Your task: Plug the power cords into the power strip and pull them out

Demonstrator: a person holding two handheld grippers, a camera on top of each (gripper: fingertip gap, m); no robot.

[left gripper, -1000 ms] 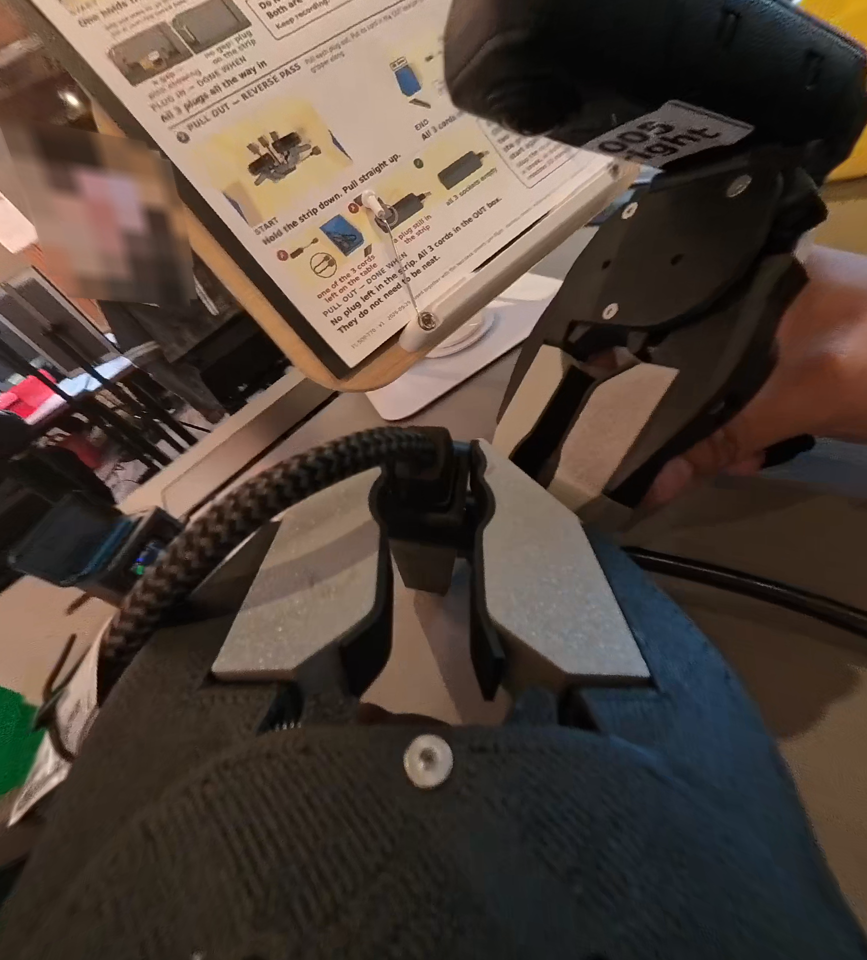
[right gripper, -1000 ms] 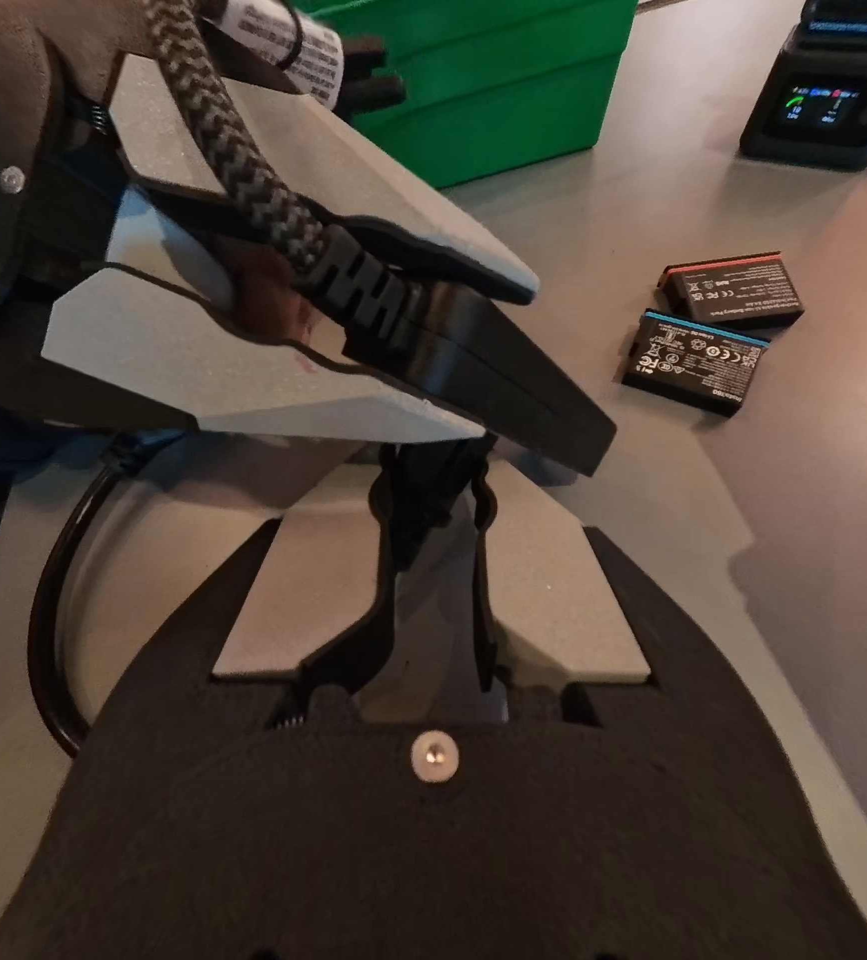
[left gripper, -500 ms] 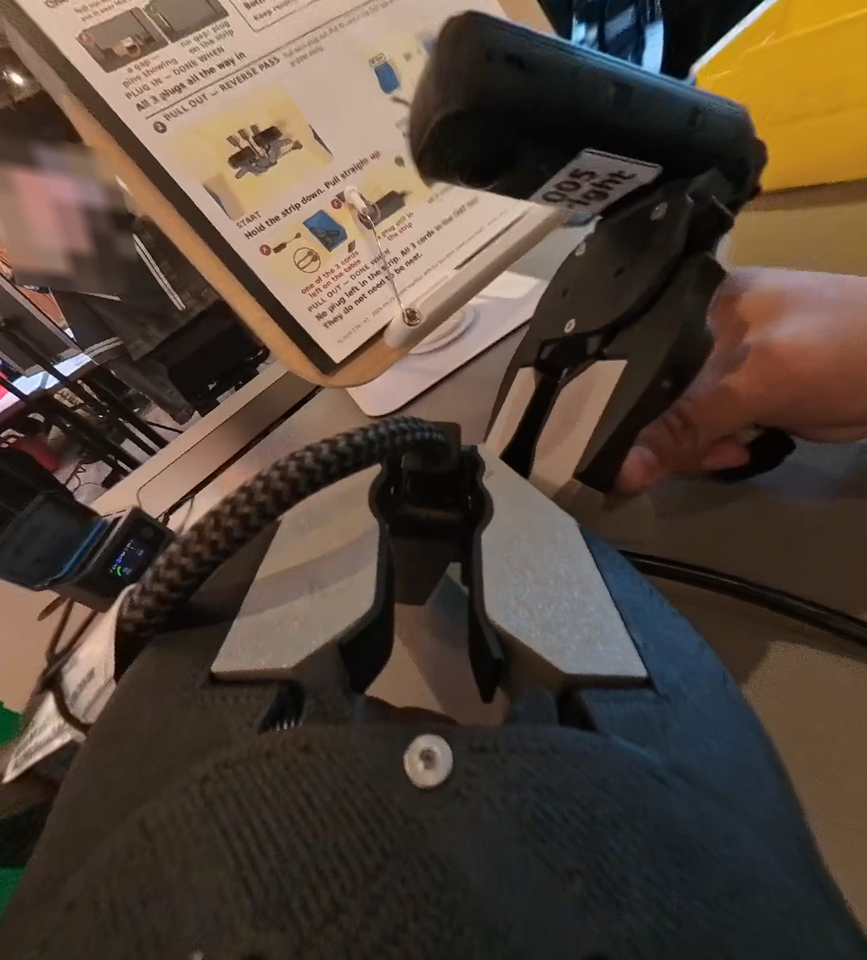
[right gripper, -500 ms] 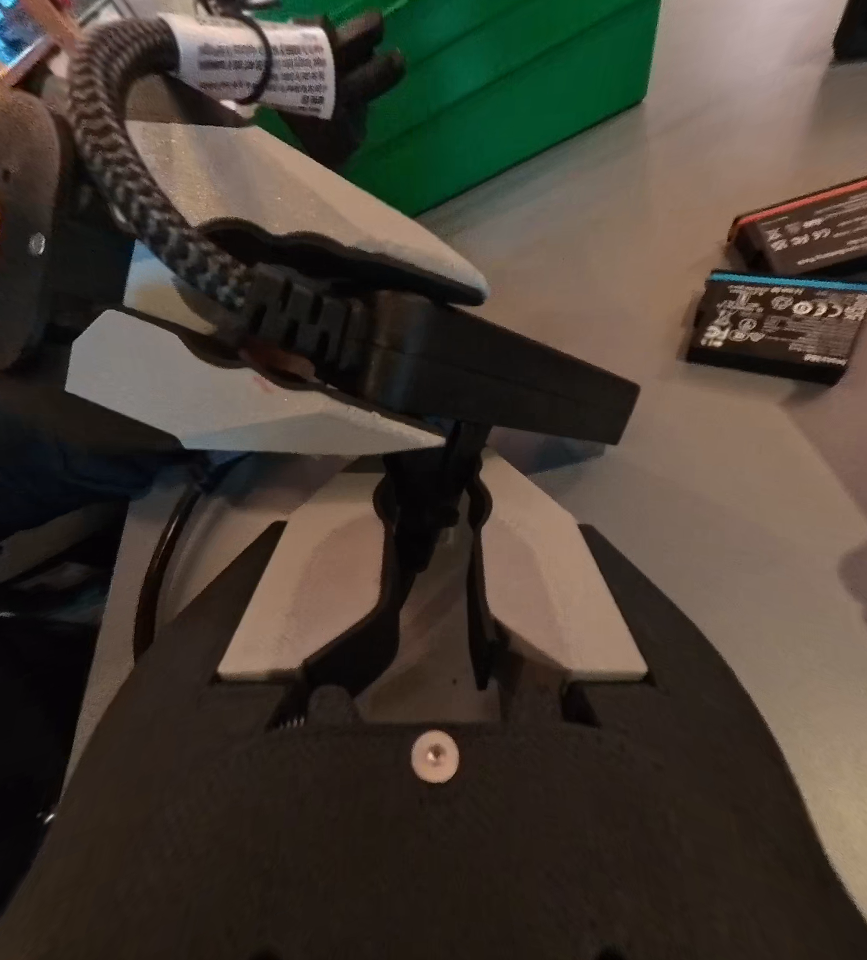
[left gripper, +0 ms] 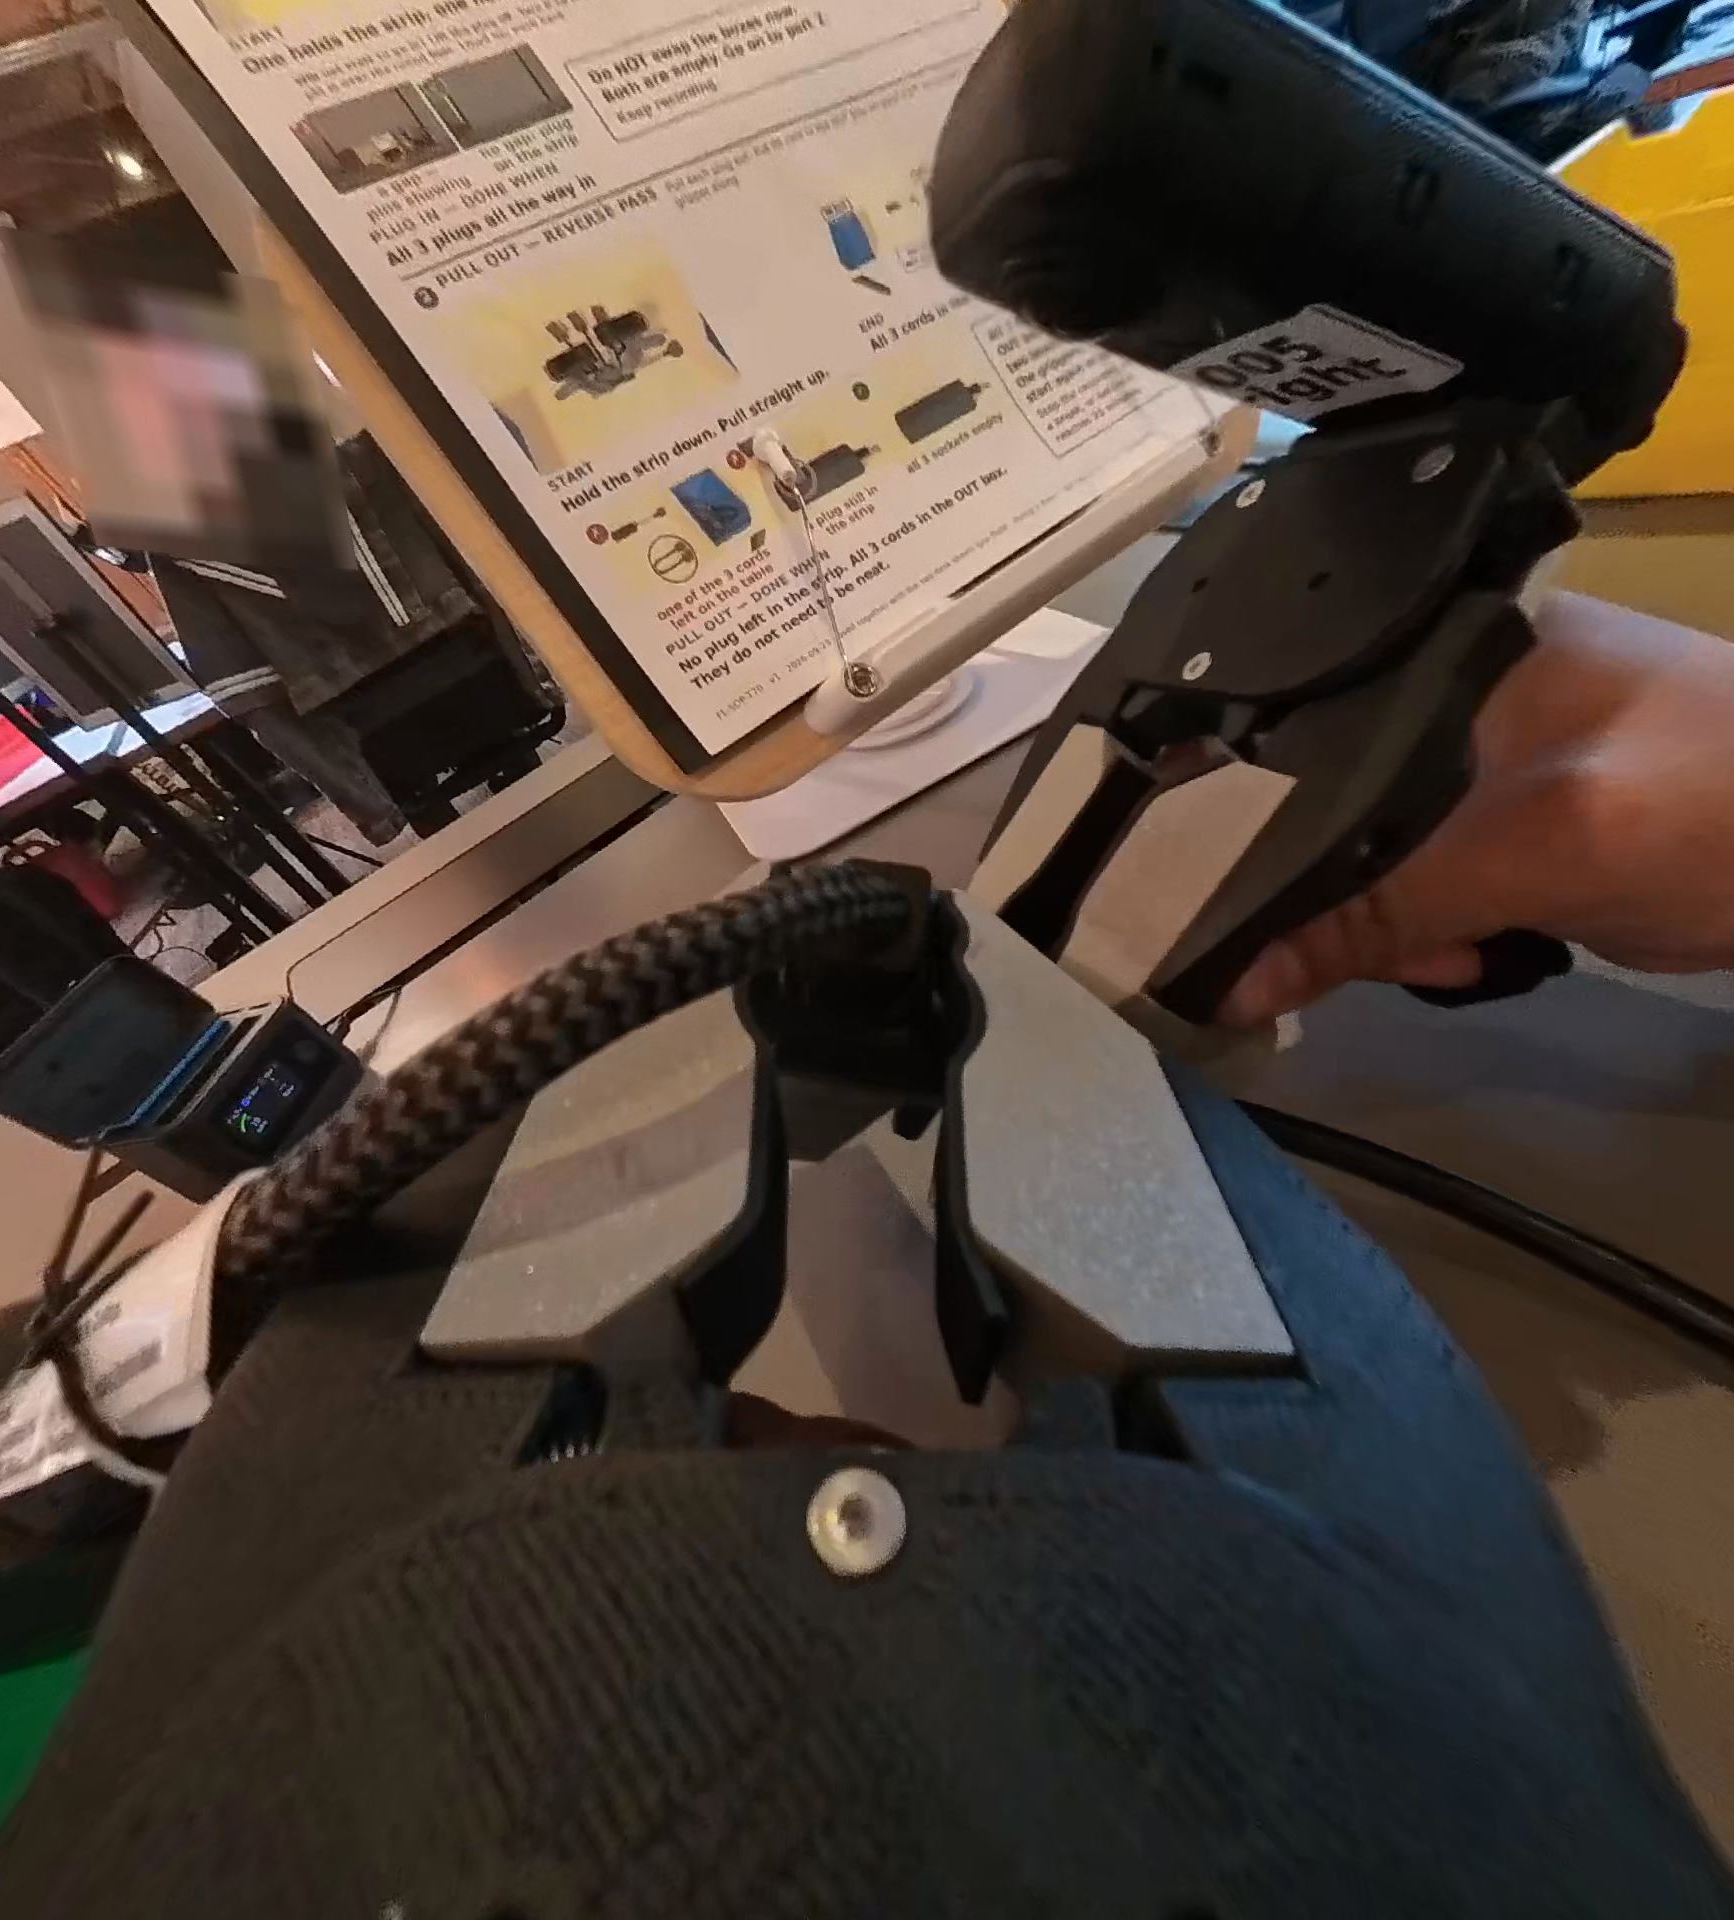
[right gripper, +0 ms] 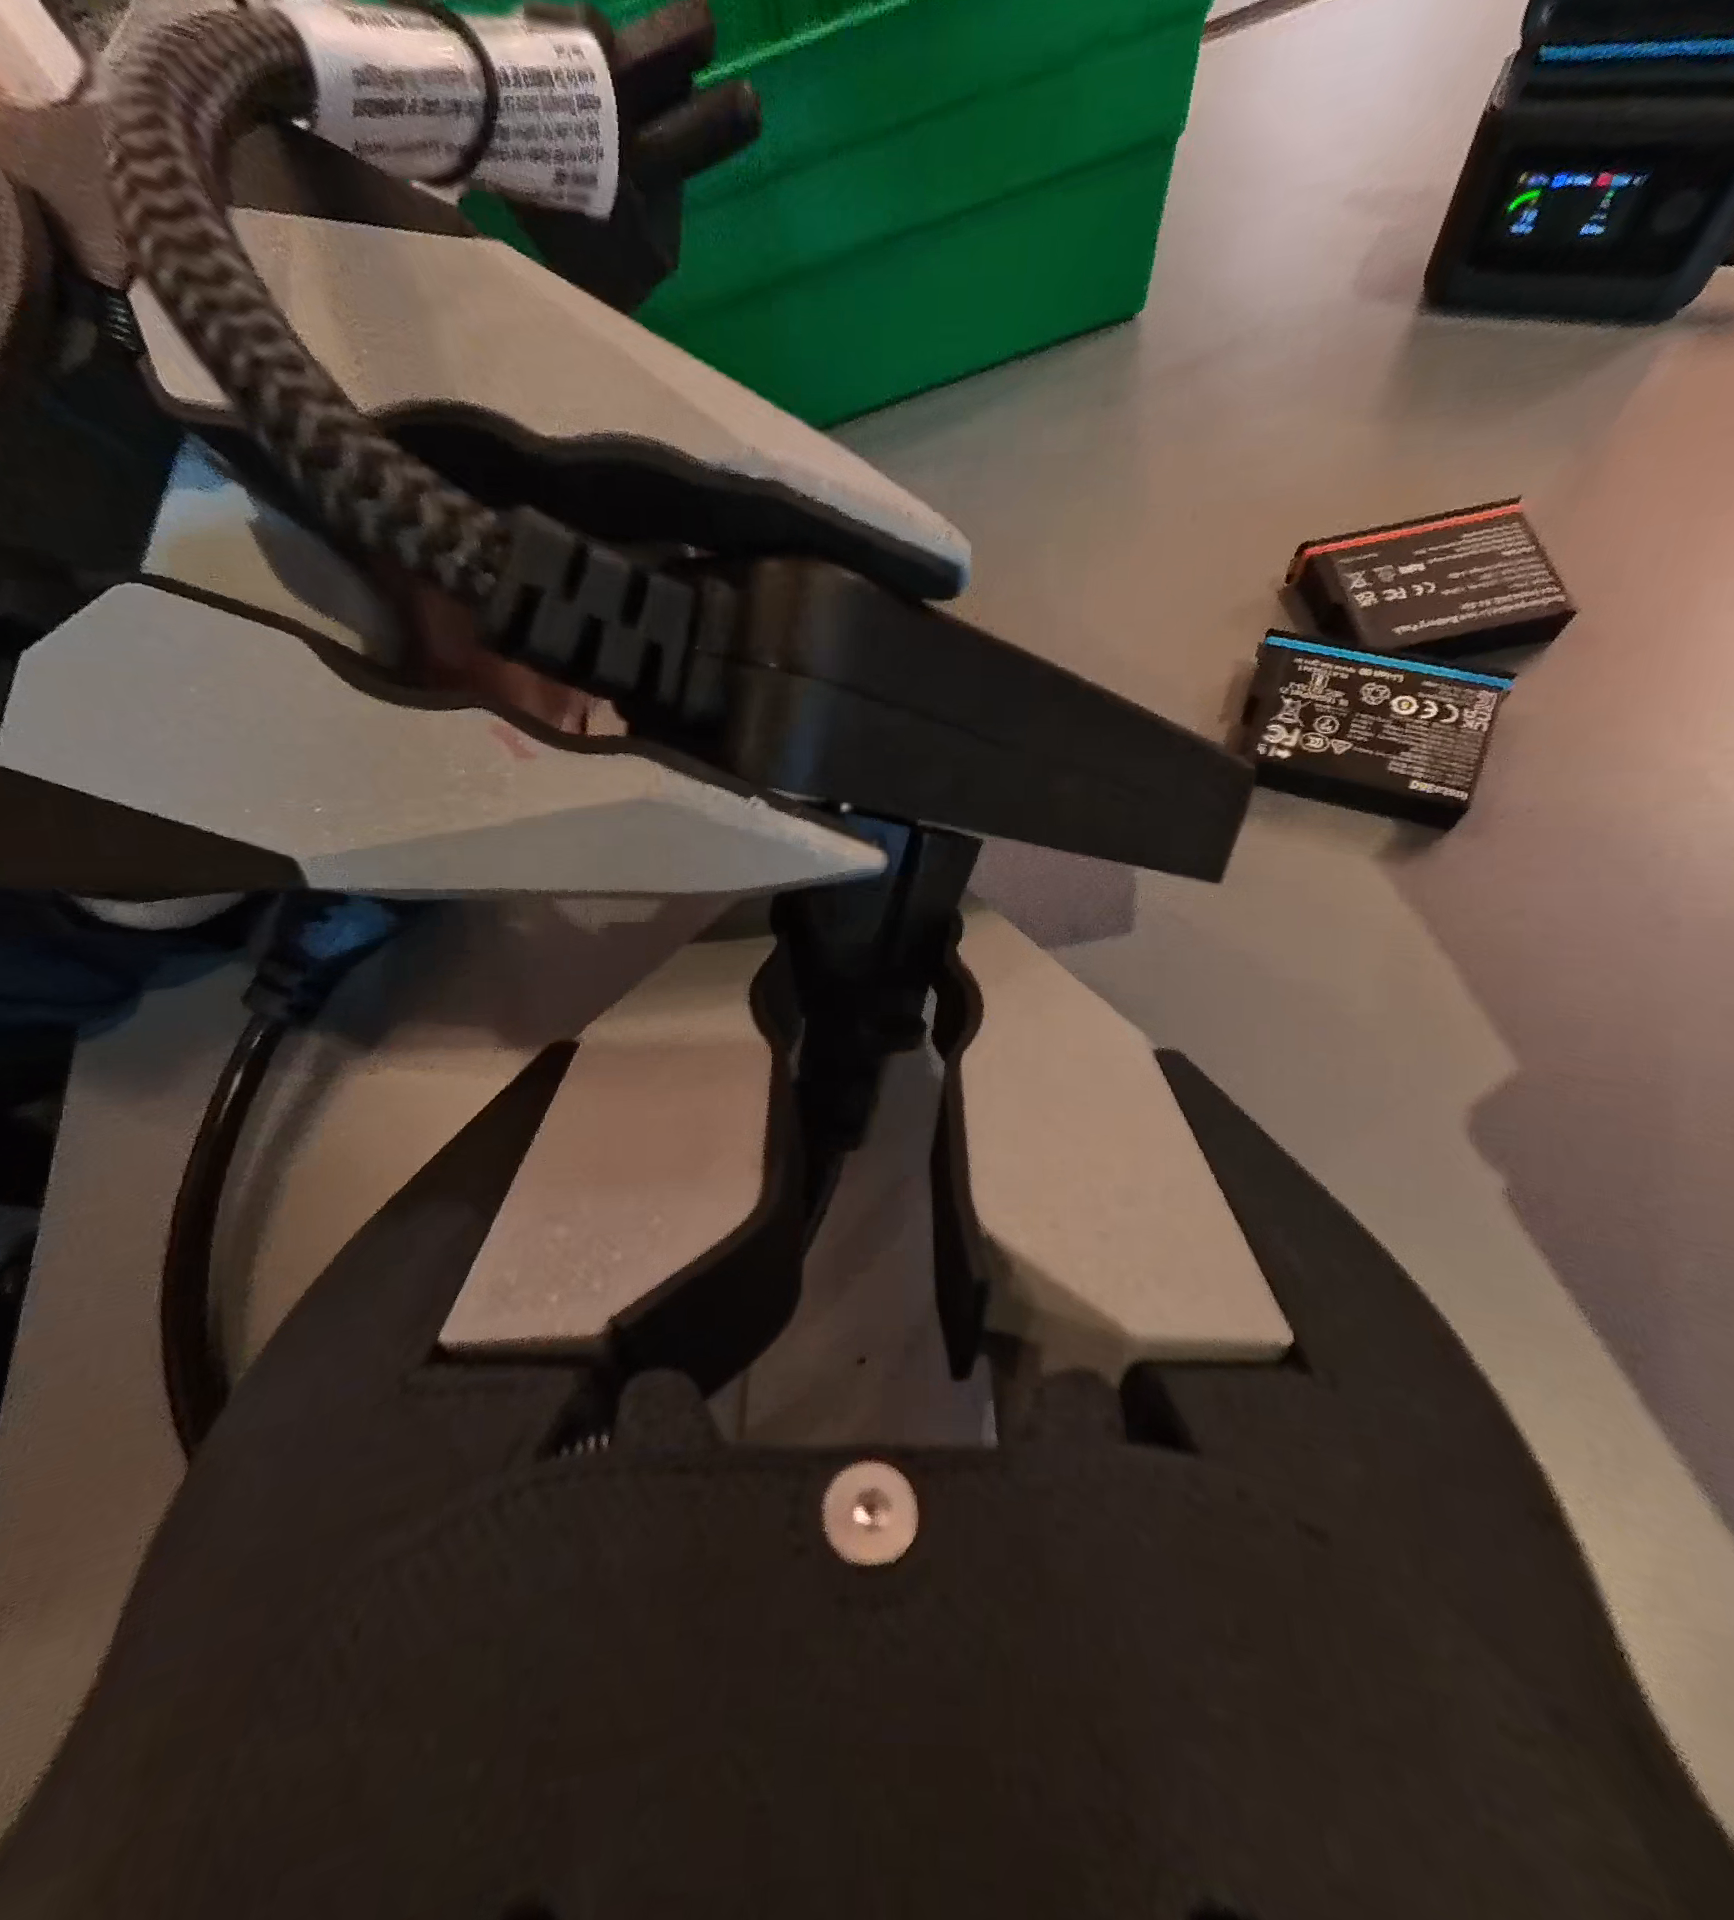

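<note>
- Power strip (right gripper: 998,727): black, flat, slim; held in the air above the table (right gripper: 1258,436), tilted, its free end pointing toward two battery packs.
- Braided cord (right gripper: 250,343): black-and-grey weave, running from the strip's ribbed strain relief up and back over the left gripper; a white label tag (right gripper: 468,104) is wrapped round it.
- Left gripper (right gripper: 884,707): fingers clenched on the cord end of the power strip, one grey finger above and one below in the right wrist view. In its own view (left gripper: 847,997) the strain relief sits pinched between the fingertips.
- Right gripper (right gripper: 863,997): fingers closed on a black plug (right gripper: 863,1039) directly beneath the strip; whether its prongs are seated cannot be told. A person's hand (left gripper: 1569,821) grips its handle.
- Smooth black cable (right gripper: 208,1195): loops across the table at the left.
- Battery packs: one with a red edge (right gripper: 1434,587), one with a blue edge (right gripper: 1372,727), lying flat just beside each other.
- Green bin (right gripper: 925,197): on the table behind the left gripper.
- Charger case (right gripper: 1611,177): dark, with a lit screen, at the far right.
- Instruction board (left gripper: 738,343): propped upright on a white base.
- Yellow bin (left gripper: 1725,312): behind the right gripper.
</note>
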